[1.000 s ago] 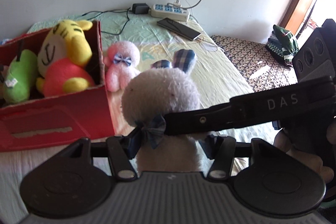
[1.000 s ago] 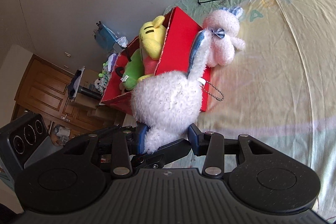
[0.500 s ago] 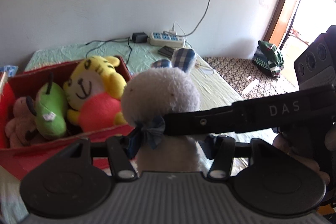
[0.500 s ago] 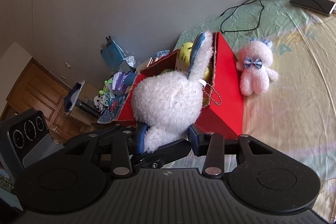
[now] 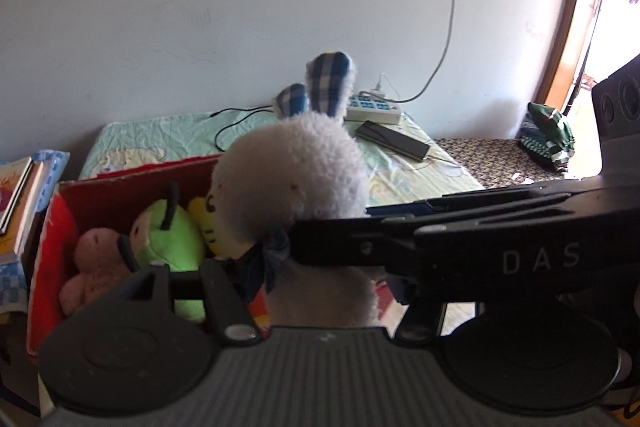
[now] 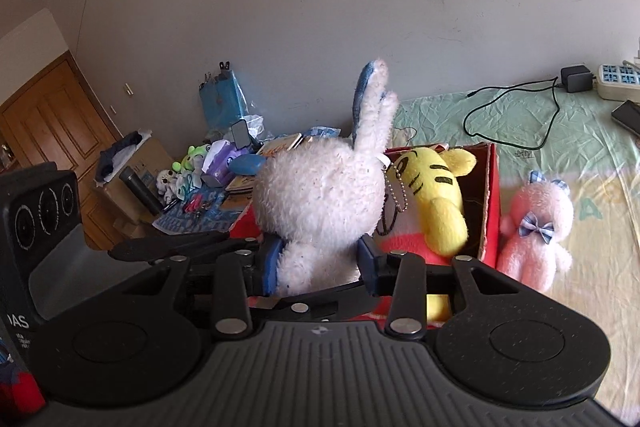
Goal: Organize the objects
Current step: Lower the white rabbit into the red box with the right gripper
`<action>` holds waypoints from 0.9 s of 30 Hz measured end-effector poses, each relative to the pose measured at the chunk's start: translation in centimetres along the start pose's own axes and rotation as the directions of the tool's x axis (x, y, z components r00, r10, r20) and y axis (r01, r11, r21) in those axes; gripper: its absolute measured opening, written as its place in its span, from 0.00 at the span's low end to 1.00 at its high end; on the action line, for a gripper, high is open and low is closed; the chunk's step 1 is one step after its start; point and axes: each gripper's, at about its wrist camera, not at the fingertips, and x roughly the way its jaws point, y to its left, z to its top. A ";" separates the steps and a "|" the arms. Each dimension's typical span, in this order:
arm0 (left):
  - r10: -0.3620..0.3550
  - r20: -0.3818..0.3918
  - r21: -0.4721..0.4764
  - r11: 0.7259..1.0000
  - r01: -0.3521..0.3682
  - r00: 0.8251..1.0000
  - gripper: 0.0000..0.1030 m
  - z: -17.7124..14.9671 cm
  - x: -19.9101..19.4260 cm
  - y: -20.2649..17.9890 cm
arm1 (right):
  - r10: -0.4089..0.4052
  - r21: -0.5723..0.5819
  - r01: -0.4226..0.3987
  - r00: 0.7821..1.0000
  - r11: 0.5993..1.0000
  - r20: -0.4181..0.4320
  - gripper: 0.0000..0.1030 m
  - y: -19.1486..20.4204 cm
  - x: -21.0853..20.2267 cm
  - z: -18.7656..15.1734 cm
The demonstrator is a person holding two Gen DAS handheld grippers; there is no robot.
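Both grippers are shut on one white plush rabbit (image 5: 296,179) with blue checked ears, also in the right wrist view (image 6: 320,195). My left gripper (image 5: 320,279) and right gripper (image 6: 320,263) hold it above the red cardboard box (image 5: 48,227). In the box lie a yellow tiger plush (image 6: 432,187), a green plush (image 5: 168,235) and a pink-brown plush (image 5: 96,263). A pink bear (image 6: 536,227) with a checked bow sits on the bed right of the box (image 6: 494,203).
A power strip (image 5: 374,109), a phone (image 5: 392,141) and black cables (image 6: 516,107) lie on the bed near the wall. A cluttered side table (image 6: 208,187) with books and small toys stands left of the box.
Both grippers have carried the rabbit up and left, from beside the box to above it. The views now look down into the box.
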 end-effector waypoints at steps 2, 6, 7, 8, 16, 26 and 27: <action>0.015 -0.011 -0.007 1.000 -0.015 1.000 0.58 0.0 0.8 0.8 | 0.000 0.010 0.001 1.000 1.000 -0.010 0.40 -0.4 1.1 0.2; 0.026 -0.039 -0.038 0.999 -0.027 0.999 0.58 0.0 2.3 2.0 | -0.012 0.008 0.012 1.000 1.000 -0.017 0.40 -0.4 2.7 0.5; 0.031 -0.047 -0.042 0.999 -0.033 0.998 0.58 -0.1 2.7 2.2 | -0.013 0.009 0.013 1.000 1.000 -0.021 0.40 -0.5 3.1 0.6; 0.034 -0.056 -0.045 0.998 -0.037 0.998 0.58 -0.2 3.1 2.3 | -0.015 0.009 0.016 1.000 1.000 -0.026 0.40 -0.5 3.5 0.7; 0.074 -0.119 -0.042 0.996 -0.080 0.990 0.58 -1.4 5.1 3.4 | -0.013 0.020 0.014 0.997 1.000 -0.079 0.39 -0.9 6.1 0.6; 0.070 -0.160 -0.107 0.990 -0.088 0.985 0.63 -2.8 5.9 5.8 | 0.026 0.079 -0.014 0.987 0.997 -0.161 0.39 -1.5 8.5 -0.1; 0.064 -0.170 -0.118 0.989 -0.085 0.983 0.64 -2.8 6.1 6.0 | 0.023 0.075 -0.011 0.985 0.997 -0.169 0.39 -1.6 8.7 -0.3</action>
